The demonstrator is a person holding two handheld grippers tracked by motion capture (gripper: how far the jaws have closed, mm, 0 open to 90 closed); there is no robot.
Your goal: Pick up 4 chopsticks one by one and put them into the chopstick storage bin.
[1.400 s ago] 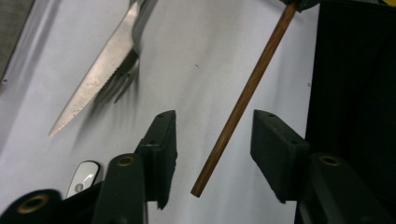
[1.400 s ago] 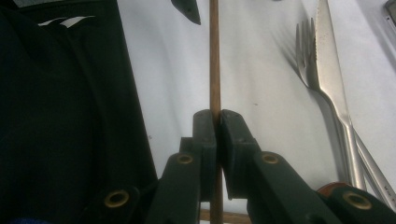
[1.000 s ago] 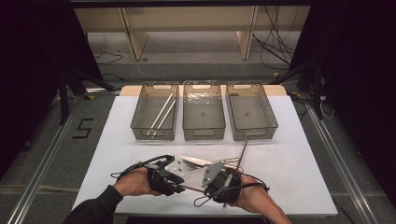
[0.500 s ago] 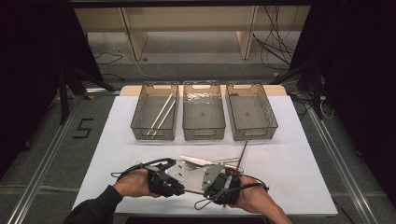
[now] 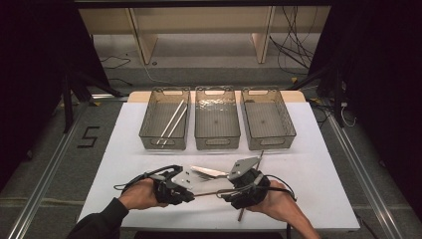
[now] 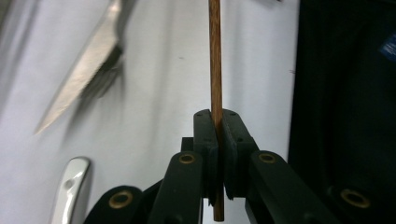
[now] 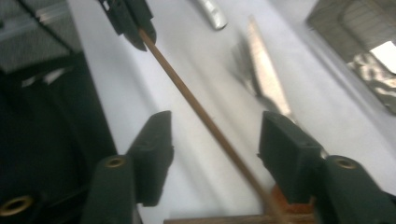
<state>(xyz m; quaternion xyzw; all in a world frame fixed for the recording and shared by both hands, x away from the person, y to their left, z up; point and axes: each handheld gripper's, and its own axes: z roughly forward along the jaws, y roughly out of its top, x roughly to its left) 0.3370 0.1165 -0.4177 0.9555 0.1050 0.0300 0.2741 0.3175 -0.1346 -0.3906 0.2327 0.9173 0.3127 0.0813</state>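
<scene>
A brown wooden chopstick (image 5: 211, 192) (image 6: 215, 65) (image 7: 187, 100) runs level between my two grippers above the white table. My left gripper (image 5: 190, 195) (image 6: 217, 116) has just been closing and is shut on one end of it; that gripper is also at the top left of the right gripper view (image 7: 130, 21). My right gripper (image 5: 230, 189) (image 7: 217, 126) has just been opening; its jaws stand open on either side of the chopstick without pressing on it. A second brown chopstick (image 5: 259, 159) (image 7: 224, 218) lies under the right gripper.
A knife (image 5: 209, 172) (image 6: 79, 84) (image 7: 266, 79) and a fork lie on the white sheet (image 5: 323, 164) just beyond the grippers. Three clear bins stand in a row behind: the left bin (image 5: 149, 127) holds two pale chopsticks (image 5: 171, 122), beside the middle bin (image 5: 217, 142) and right bin (image 5: 288, 127).
The right gripper's jaws have opened off the chopstick and the right hand has shifted slightly to the right. The left gripper has closed on the chopstick's other end.
</scene>
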